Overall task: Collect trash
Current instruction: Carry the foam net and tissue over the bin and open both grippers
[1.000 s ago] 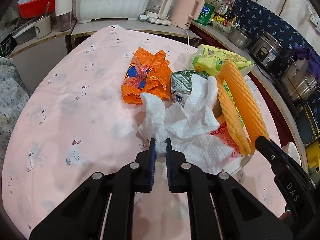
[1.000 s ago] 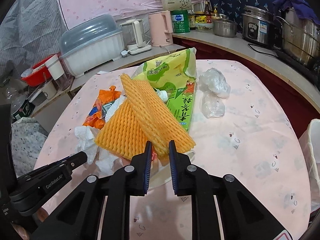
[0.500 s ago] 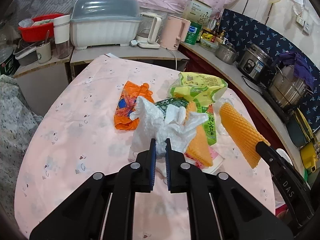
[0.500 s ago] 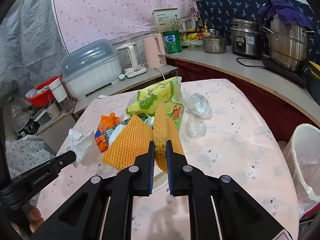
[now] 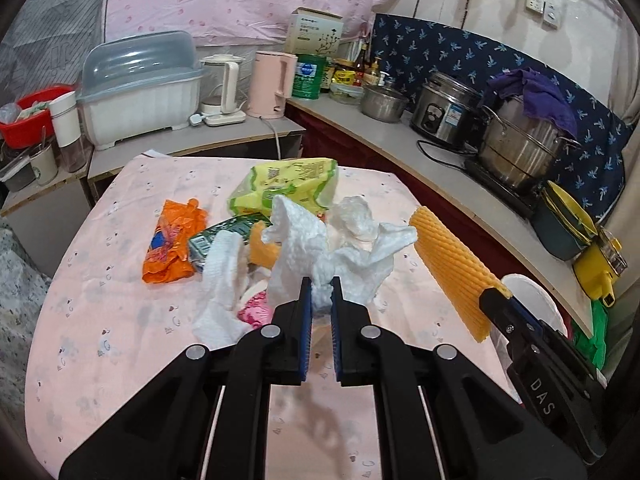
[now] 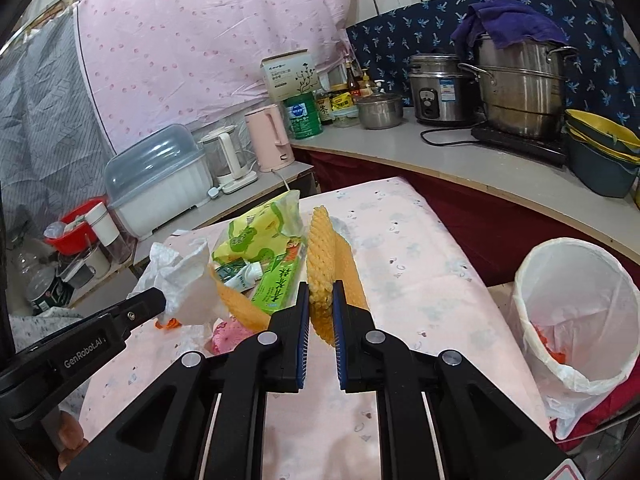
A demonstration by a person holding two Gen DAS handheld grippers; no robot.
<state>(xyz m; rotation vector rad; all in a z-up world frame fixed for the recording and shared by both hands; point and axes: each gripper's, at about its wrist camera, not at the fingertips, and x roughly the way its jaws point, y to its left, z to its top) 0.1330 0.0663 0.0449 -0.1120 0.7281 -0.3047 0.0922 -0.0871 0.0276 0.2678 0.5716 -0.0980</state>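
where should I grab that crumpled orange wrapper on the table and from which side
Pinch the raised crumpled end of the orange wrapper, coming down from above. It lies nearly flat on the tablecloth, so bunched folds likely give the fingers something to close on.

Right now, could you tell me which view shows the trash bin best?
The right wrist view: the bin shows whole beside the table, white liner open, something orange inside. The left wrist view shows only a sliver of its rim behind the right gripper.

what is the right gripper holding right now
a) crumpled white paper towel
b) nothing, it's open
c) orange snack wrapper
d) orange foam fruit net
d: the right gripper is shut on the orange foam fruit net, lifted off the table, while the left gripper pinches the white paper towel.
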